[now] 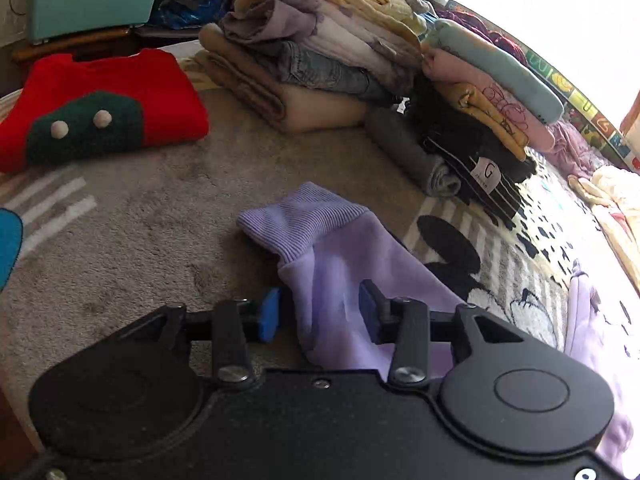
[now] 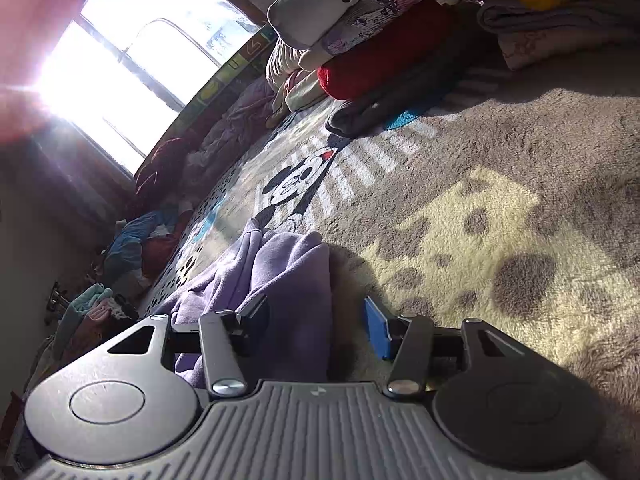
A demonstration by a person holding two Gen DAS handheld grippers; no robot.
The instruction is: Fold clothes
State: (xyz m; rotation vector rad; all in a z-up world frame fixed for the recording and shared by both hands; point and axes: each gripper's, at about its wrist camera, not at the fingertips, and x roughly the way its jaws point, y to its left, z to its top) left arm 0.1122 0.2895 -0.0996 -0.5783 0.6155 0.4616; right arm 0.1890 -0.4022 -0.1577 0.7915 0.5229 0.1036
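Lilac sweatshirt [image 1: 352, 264] spread on grey blanket [image 1: 140, 220], sleeve pointing away (ribbed cuff farthest). Left gripper [image 1: 320, 314] straddles sleeve, jaws apart; right gripper [image 2: 316, 324] straddles bunched fabric, also unclosed.

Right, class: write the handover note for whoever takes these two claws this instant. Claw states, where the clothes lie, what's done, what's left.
Left claw: open, astride the lilac sweatshirt just behind its ribbed cuff; not clamped.
Right claw: open, bunched lilac fabric between its fingers, one finger pressing into it.
The sweatshirt lies unfolded on the patterned blanket.
Done: red sweater folded, beside stacks of folded clothes.
Left: grip the lilac sweatshirt, fold it, probably add it to the stacks. Crumpled clothes by the window may follow.
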